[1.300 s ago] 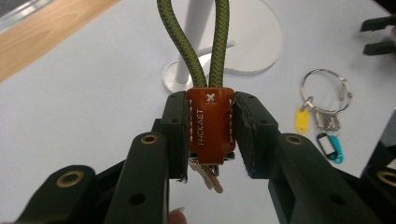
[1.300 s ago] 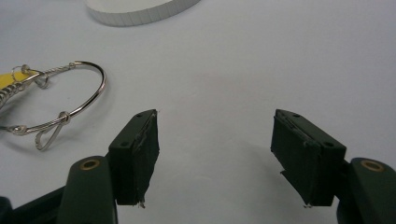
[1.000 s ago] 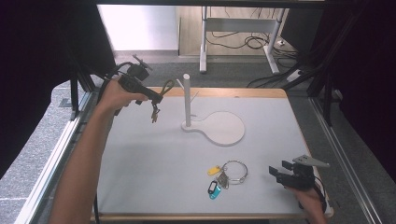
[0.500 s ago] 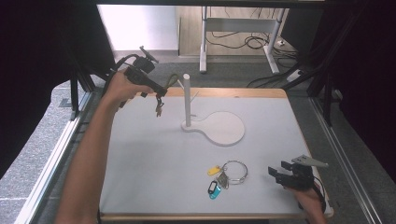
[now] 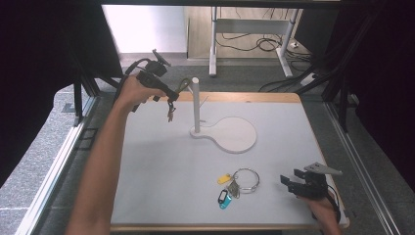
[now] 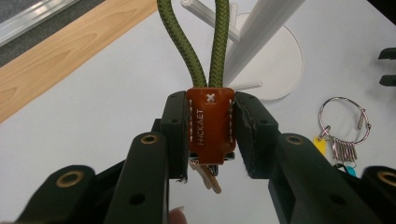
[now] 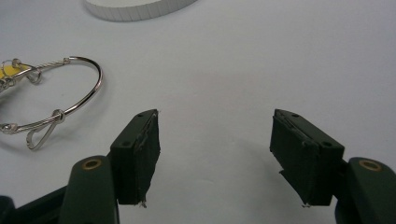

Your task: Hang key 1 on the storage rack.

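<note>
My left gripper (image 6: 211, 140) is shut on the brown leather tag (image 6: 210, 122) of a key fob. The fob's green cord loop (image 6: 192, 44) runs up from the tag, and its keys (image 5: 170, 114) dangle below. In the high view the left gripper (image 5: 170, 96) is held in the air at the back left, with the cord loop (image 5: 183, 84) close to the top of the white stand's post (image 5: 195, 105). My right gripper (image 7: 215, 144) is open over bare table, at the front right (image 5: 288, 184) in the high view.
The stand's round white base (image 5: 236, 134) lies mid-table, with short pegs on the post (image 6: 261, 32). A metal key ring (image 5: 246, 180) with a yellow tag (image 5: 224, 178) and a blue tag (image 5: 224, 198) lies left of my right gripper. The ring (image 7: 70, 100) is near the left jaw.
My left gripper has carried the key fob to the right, bringing the cord loop closer to the post's top. The right gripper has stayed put.
</note>
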Motion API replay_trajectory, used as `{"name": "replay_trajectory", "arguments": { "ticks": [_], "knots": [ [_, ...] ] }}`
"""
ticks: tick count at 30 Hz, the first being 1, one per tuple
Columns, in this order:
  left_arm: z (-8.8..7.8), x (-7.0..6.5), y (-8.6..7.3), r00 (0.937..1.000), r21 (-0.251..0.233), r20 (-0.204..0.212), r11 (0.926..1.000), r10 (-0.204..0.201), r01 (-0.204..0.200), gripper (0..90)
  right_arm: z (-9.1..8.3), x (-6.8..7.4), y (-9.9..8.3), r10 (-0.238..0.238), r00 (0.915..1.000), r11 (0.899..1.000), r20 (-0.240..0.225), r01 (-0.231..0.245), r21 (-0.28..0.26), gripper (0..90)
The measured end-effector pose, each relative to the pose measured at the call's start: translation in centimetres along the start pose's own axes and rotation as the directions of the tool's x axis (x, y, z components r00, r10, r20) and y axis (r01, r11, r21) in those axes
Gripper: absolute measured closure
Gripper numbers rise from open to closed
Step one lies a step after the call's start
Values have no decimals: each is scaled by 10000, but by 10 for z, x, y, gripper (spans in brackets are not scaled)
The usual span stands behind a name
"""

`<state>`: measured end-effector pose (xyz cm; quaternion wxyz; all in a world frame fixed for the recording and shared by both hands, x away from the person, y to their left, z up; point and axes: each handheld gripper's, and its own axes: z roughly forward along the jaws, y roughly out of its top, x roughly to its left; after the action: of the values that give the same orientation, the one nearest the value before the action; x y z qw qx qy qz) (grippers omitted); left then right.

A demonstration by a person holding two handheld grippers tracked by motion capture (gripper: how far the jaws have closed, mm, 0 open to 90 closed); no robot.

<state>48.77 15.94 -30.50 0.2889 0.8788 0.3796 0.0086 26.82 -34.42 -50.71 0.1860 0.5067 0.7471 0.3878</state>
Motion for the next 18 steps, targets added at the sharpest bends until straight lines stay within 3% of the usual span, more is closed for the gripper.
{"name": "replay_trajectory", "arguments": {
  "ticks": [18],
  "knots": [
    [23, -4, -3, 9999, 430, -9, 9990, 131, -130, 669, 0, 0, -1, 4, 10000, 10000, 35, -4, 42, 329]
  ]
}}
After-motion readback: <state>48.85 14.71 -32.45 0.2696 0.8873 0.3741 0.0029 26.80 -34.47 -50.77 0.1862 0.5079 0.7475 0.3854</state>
